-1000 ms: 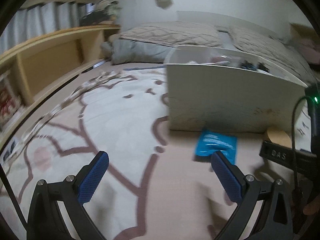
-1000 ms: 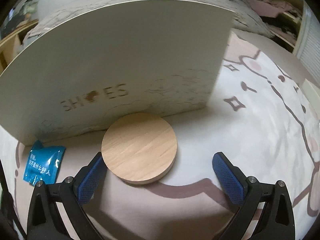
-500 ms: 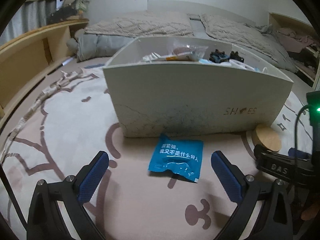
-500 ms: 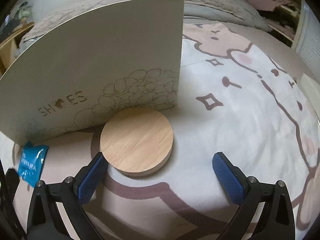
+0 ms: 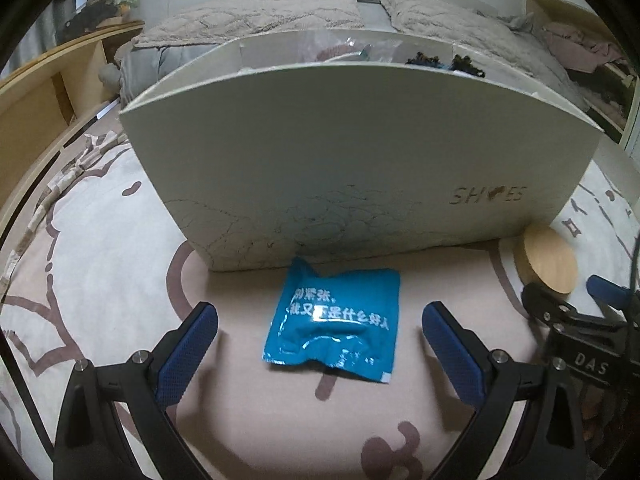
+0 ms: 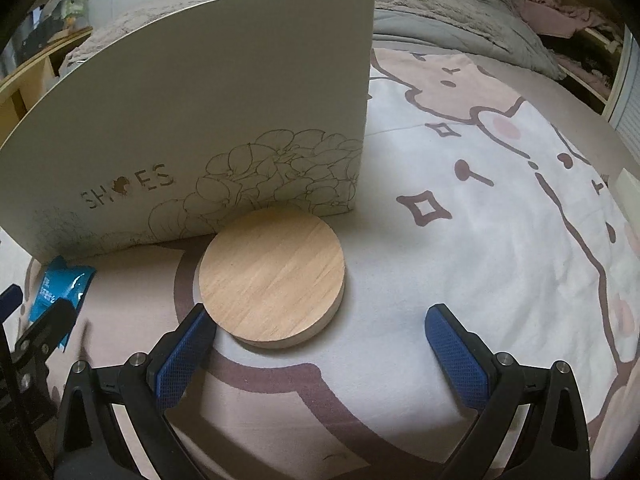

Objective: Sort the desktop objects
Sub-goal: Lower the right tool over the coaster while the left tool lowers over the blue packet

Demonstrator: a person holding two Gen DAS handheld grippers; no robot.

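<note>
A blue foil packet (image 5: 334,330) with white writing lies flat on the patterned blanket, just in front of a white shoe box (image 5: 360,184). My left gripper (image 5: 320,334) is open, its blue pads on either side of the packet without touching it. A round wooden disc (image 6: 272,276) rests against the box's front right corner (image 6: 280,128); it also shows in the left view, disc (image 5: 548,262). My right gripper (image 6: 320,332) is open, its left pad close to the disc's near-left rim. The packet's edge (image 6: 60,288) shows at far left.
The box holds several small items (image 5: 432,58) in compartments. A blanket with brown cartoon lines (image 6: 500,208) covers the surface. Pillows and bedding (image 5: 280,20) lie behind the box, a wooden shelf (image 5: 40,92) runs along the left. The right gripper's body (image 5: 580,344) is at the left view's right edge.
The left gripper swung right and moved in until the blue packet sits centred between its pads. The right gripper shifted slightly, with the disc now nearer its left pad.
</note>
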